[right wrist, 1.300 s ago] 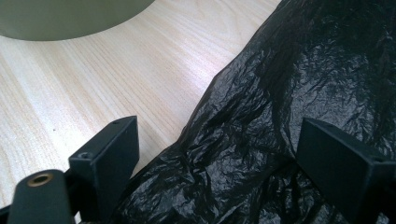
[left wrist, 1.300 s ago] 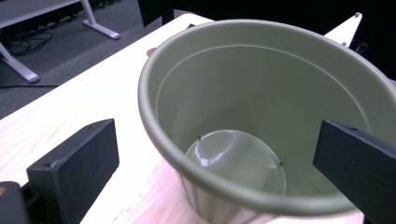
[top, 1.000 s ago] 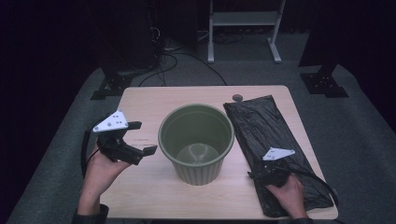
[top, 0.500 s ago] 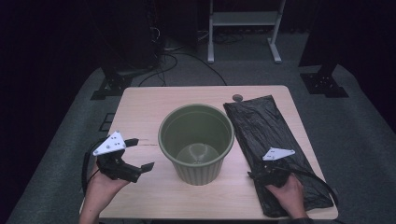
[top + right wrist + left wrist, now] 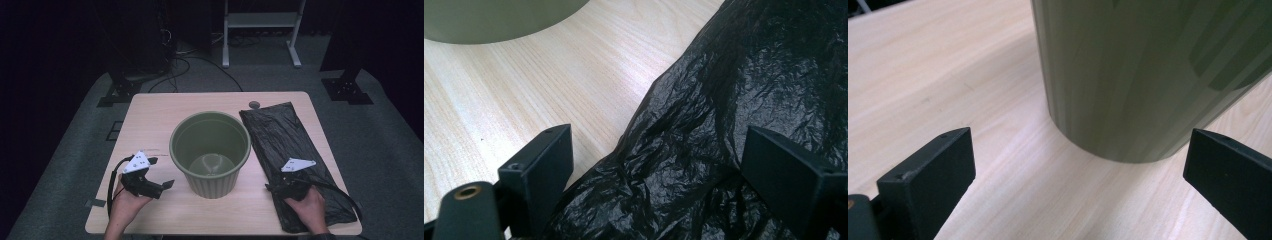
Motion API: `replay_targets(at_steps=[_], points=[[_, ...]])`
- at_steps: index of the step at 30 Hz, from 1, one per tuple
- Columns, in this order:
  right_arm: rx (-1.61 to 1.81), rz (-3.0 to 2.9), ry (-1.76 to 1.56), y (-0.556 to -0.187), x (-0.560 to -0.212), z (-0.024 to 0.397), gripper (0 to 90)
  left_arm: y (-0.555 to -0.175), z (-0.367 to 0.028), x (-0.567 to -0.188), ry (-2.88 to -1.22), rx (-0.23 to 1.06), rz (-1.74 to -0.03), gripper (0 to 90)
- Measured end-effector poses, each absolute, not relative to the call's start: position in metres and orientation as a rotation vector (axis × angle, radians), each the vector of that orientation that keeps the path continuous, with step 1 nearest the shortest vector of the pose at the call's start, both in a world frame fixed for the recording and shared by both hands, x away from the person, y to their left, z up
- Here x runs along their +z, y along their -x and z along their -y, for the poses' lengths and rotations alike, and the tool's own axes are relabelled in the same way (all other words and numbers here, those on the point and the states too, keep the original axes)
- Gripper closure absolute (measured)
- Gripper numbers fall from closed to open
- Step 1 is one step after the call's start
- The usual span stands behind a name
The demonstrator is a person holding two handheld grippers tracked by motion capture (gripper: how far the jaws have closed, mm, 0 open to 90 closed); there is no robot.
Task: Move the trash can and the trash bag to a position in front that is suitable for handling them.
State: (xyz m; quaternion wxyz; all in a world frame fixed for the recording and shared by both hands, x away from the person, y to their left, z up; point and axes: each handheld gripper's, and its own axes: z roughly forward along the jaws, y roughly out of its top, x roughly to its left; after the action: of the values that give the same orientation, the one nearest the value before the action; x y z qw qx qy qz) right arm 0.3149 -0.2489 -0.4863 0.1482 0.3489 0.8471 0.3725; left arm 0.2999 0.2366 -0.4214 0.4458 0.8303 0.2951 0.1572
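Observation:
An olive green plastic bin [image 5: 210,150] stands upright and empty at the middle of the wooden table [image 5: 150,115]. To its right a black plastic bag [image 5: 290,140] lies flat and crinkled. My left gripper [image 5: 161,173] is low over the table just left of the bin, open, and its jaws frame the bin's wall [image 5: 1148,75] without touching it. My right gripper [image 5: 280,184] rests open on the near end of the bag. The bag [image 5: 734,100] lies loose between the wide-apart jaws of the right gripper [image 5: 659,175].
A small dark round disc [image 5: 254,105] lies near the table's far edge, by the bag's top corner. Beyond the table stand a white frame [image 5: 260,30], black stand feet [image 5: 120,92] and cables on a grey floor.
My left gripper has come down and back toward the person, from beside the bin's rim to low by its base. The right gripper, the bin and the bag have stayed still.

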Motion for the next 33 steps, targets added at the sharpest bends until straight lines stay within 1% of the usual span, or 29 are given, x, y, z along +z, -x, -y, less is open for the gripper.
replay_targets(at_steps=[5,12,18,24,28,33], points=[[1.071,-2.436,-1.004,-0.315,-0.486,0.249,12.1,-0.302,-0.236,-0.433,-2.075,0.397,-0.738,0.0],[1.071,-2.436,-1.003,-0.315,-0.486,0.249,12.1,-0.302,-0.231,-0.455,-2.105,0.361,-0.745,0.0],[1.072,-2.436,-1.003,-0.315,-0.486,0.249,12.1,-0.304,-0.227,-0.469,-2.132,0.361,-0.760,0.0],[1.071,-2.436,-1.007,-0.315,-0.486,0.249,12.1,-0.305,-0.222,-0.475,-2.179,0.359,-0.764,0.0],[1.071,-2.436,-1.007,-0.315,-0.486,0.249,12.1,-0.307,-0.223,-0.481,-2.189,0.333,-0.782,0.0],[1.071,-2.436,-1.006,-0.315,-0.486,0.249,12.1,-0.307,-0.223,-0.482,-2.194,0.337,-0.788,0.0]])
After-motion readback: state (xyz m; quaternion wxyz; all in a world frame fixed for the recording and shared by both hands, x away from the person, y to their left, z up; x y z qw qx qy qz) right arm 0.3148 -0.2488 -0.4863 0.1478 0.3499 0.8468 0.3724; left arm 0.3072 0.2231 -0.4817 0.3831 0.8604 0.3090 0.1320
